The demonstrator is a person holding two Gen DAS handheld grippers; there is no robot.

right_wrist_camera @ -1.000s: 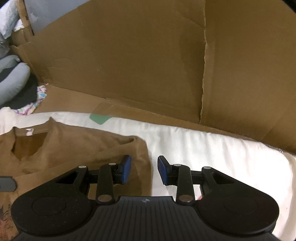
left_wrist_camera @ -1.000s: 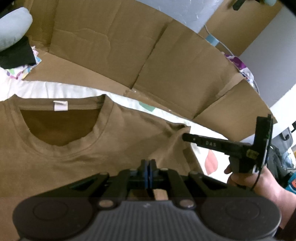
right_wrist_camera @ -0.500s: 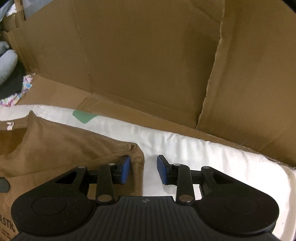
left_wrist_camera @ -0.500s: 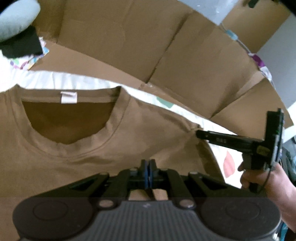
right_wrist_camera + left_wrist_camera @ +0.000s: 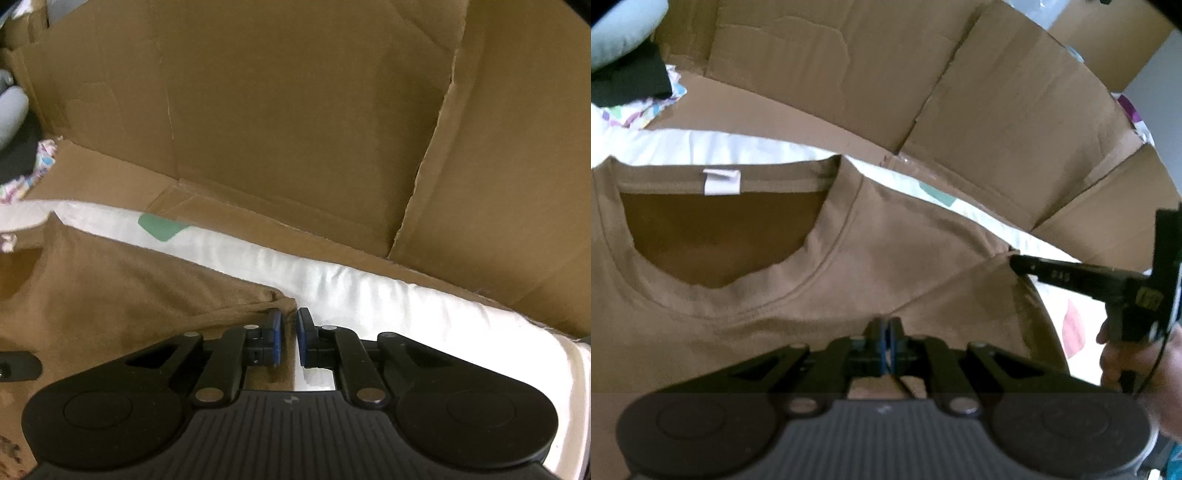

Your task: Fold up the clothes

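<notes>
On white sheet [image 5: 369,284], both grippers pinch brown T-shirt [image 5: 905,266]

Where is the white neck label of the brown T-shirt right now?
In the left wrist view, the white label sits upper left, sewn inside the back of the brown T-shirt collar, just below the white sheet and ahead-left of the left gripper.

Cardboard wall [image 5: 295,110] blocks far side, close behind white bedding [image 5: 388,291]. Bare strip of bedding right of brown T-shirt [image 5: 886,258] open for passage. Dark clothing pile [image 5: 628,81] crowds far-left corner.
</notes>
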